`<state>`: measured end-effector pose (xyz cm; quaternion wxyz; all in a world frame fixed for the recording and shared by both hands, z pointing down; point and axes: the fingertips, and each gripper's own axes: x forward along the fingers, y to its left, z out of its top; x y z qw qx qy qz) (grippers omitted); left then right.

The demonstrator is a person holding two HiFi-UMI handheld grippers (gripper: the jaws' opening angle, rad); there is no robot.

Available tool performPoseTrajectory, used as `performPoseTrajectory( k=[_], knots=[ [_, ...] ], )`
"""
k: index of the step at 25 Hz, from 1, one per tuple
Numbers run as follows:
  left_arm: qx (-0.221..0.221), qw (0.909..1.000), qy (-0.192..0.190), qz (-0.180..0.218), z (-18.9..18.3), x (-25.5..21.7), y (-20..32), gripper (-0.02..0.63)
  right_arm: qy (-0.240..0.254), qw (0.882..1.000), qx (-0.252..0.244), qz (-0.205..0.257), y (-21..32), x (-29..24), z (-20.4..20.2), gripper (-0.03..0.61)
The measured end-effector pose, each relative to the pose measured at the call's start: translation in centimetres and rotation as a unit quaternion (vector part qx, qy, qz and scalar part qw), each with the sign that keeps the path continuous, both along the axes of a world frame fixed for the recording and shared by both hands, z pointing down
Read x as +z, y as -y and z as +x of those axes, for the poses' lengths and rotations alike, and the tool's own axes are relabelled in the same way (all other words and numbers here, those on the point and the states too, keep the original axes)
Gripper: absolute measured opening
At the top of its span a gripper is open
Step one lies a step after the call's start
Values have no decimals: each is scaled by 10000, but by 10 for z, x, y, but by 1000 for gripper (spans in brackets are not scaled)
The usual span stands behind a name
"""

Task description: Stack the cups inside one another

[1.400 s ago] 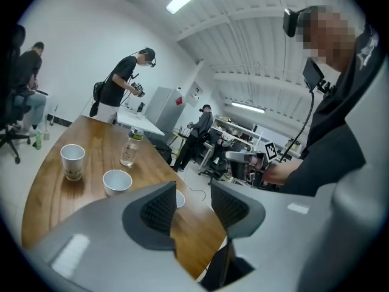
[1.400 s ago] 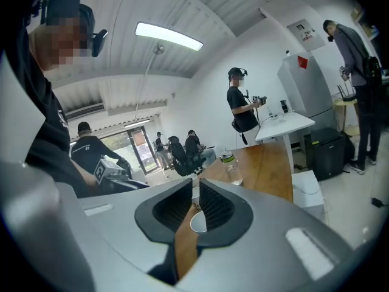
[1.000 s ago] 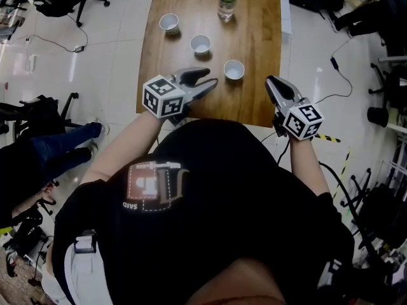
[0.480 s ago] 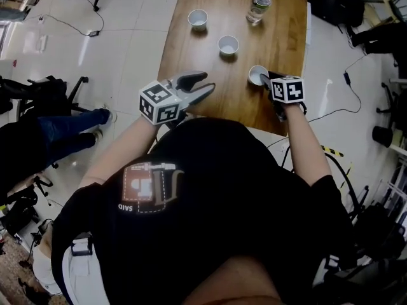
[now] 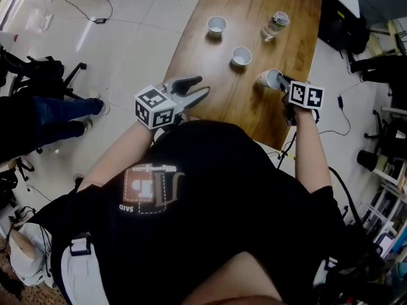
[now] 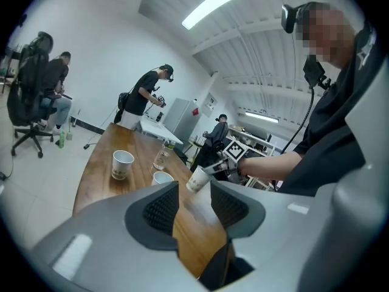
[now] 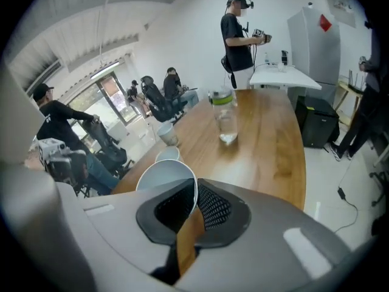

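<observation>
Three white paper cups are in play on the wooden table (image 5: 254, 107). One cup (image 5: 217, 25) stands far left, and a second cup (image 5: 241, 56) stands mid-table. The nearest cup (image 5: 269, 79) is tilted, its rim wall pinched between the jaws of my right gripper (image 5: 280, 82), which are closing on it. In the right gripper view this cup (image 7: 167, 175) fills the space just ahead of the right gripper (image 7: 194, 202). My left gripper (image 5: 191, 89) hovers open over the table's near left edge with nothing between its jaws; the left gripper view shows the held cup (image 6: 198, 179) ahead.
A clear water bottle (image 5: 276, 25) stands at the table's far right, beyond the cups. Office chairs and cables lie on the floor (image 5: 114, 62) to the left. People stand and sit further off in the room, one beside a white desk (image 7: 282, 75).
My right gripper has swung forward and down onto the nearest cup, closed on its rim and tipped it. The left gripper has drifted a little along the table's left edge, still open.
</observation>
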<state>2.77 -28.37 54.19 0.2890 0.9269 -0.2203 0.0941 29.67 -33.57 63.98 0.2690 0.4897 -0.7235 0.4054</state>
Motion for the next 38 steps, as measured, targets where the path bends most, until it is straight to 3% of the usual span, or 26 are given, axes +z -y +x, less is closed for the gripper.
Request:
performPoseTrajectory(
  k=[4,8,14,20,21,24,28,33,38],
  knots=[
    [-431,9990,-100,41,-27,-3,5,163,150,9973,-101,717,76,-66,-20,29],
    [-925,9957,-75,57,-70,-2,3,163,245,9934,-451,1029,151,-91,-78,31],
    [-1693,9855,48,-71,-154,10,-1,163,131,9954,-754,574,214,-50,-160,31],
    [-2110,9771,182,-201,-203,20,-11,163,-516,9951,-815,215,232,1,-173,37],
    [-2132,9765,203,-220,-206,21,-12,163,-539,9948,-853,150,231,8,-173,67],
    [-2113,9768,237,-242,-205,22,-12,163,-396,9954,-845,239,230,7,-174,163],
    [-1933,9809,162,-157,-201,17,-7,163,322,9927,-671,950,210,-55,-176,164],
    [-1453,9893,-51,110,-160,1,12,163,864,9788,-520,1780,131,-129,-125,107],
    [-801,9957,-259,381,-84,-17,44,143,839,9709,60,2241,31,-135,-33,37]
  ],
)
